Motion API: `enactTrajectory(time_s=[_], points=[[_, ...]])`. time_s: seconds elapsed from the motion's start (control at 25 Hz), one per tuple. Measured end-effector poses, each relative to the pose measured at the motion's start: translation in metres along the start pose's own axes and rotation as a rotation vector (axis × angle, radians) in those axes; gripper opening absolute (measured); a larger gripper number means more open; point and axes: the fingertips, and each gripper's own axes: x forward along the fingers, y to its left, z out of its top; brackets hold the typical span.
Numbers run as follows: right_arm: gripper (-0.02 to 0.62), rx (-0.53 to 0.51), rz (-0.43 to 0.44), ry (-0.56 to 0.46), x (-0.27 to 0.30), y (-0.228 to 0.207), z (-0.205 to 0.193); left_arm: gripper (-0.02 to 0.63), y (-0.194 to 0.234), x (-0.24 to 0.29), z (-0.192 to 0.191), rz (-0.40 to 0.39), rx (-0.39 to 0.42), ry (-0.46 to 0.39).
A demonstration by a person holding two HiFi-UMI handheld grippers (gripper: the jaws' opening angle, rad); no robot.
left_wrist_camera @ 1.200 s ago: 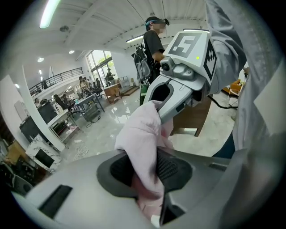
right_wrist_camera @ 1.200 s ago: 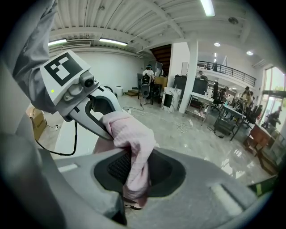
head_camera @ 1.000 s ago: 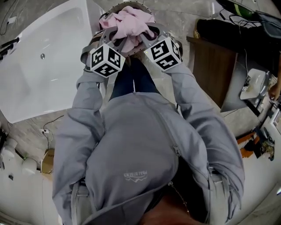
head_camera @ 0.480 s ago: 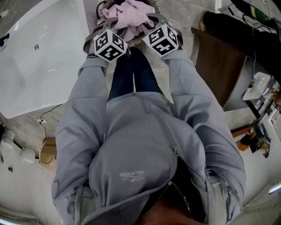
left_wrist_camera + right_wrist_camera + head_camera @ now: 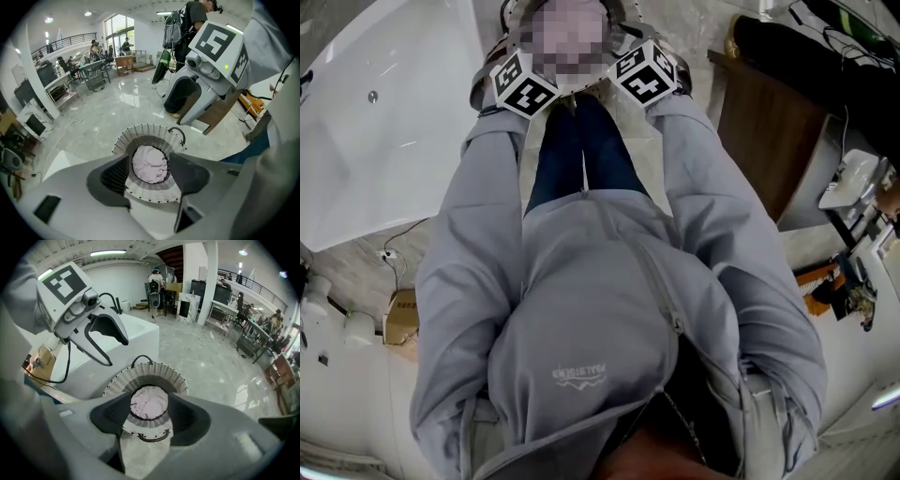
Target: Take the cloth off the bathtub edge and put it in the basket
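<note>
The pink cloth (image 5: 150, 164) lies bunched inside the round white wicker basket (image 5: 140, 133) on the floor. My left gripper (image 5: 149, 169) hangs right over it, its jaws just opened, the pads apart and touching nothing. My right gripper (image 5: 149, 411) hovers over the same cloth (image 5: 149, 401) and basket (image 5: 151, 372), also just opened and empty. The right gripper view shows the left gripper (image 5: 105, 345) from the side with spread fingers. In the head view only the two marker cubes (image 5: 523, 86) (image 5: 647, 75) show; a mosaic patch hides the basket's inside.
The white bathtub (image 5: 384, 122) stands left of the basket, close beside it (image 5: 138, 336). A dark wooden cabinet (image 5: 759, 141) is to the right. A cardboard box (image 5: 401, 319) and a cable lie by the tub. Desks and people stand far off across the marble floor.
Both grippers carried the pink cloth down to the basket. Both grippers' jaws are now apart, with the cloth lying loose in the basket.
</note>
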Motion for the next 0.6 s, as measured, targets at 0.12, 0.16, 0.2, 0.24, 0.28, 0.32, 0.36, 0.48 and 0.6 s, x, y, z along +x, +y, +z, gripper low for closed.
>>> enactTrajectory(time_s=[0.12, 0.16, 0.2, 0.24, 0.28, 0.32, 0.36, 0.48, 0.6], points=[[0.23, -0.007, -0.005, -0.024, -0.007, 0.001, 0.008, 0.25, 0.001, -0.006, 0.005, 0.014, 0.002, -0.015], [0.23, -0.013, -0.007, -0.035, -0.01, 0.001, 0.011, 0.252, 0.0, -0.008, 0.008, 0.022, 0.003, -0.021], [0.23, -0.019, -0.012, -0.046, -0.014, 0.001, 0.013, 0.25, 0.0, -0.011, 0.011, 0.032, 0.004, -0.027], [0.23, -0.025, -0.021, -0.057, -0.019, 0.001, 0.015, 0.25, -0.001, -0.014, 0.014, 0.04, 0.006, -0.033], [0.23, -0.03, -0.029, -0.069, -0.024, 0.001, 0.018, 0.25, -0.003, -0.018, 0.018, 0.046, 0.01, -0.041], [0.227, -0.033, -0.034, -0.082, -0.03, 0.002, 0.021, 0.25, -0.004, -0.024, 0.022, 0.054, 0.016, -0.052], [0.216, -0.037, -0.038, -0.095, -0.037, 0.004, 0.026, 0.242, -0.004, -0.031, 0.026, 0.07, 0.025, -0.067], [0.16, -0.075, -0.075, -0.145, -0.062, 0.011, 0.044, 0.051, -0.001, -0.062, 0.04, 0.154, 0.037, -0.137], [0.05, -0.103, -0.116, -0.188, -0.095, 0.02, 0.058, 0.02, -0.008, -0.097, 0.054, 0.192, 0.024, -0.203]])
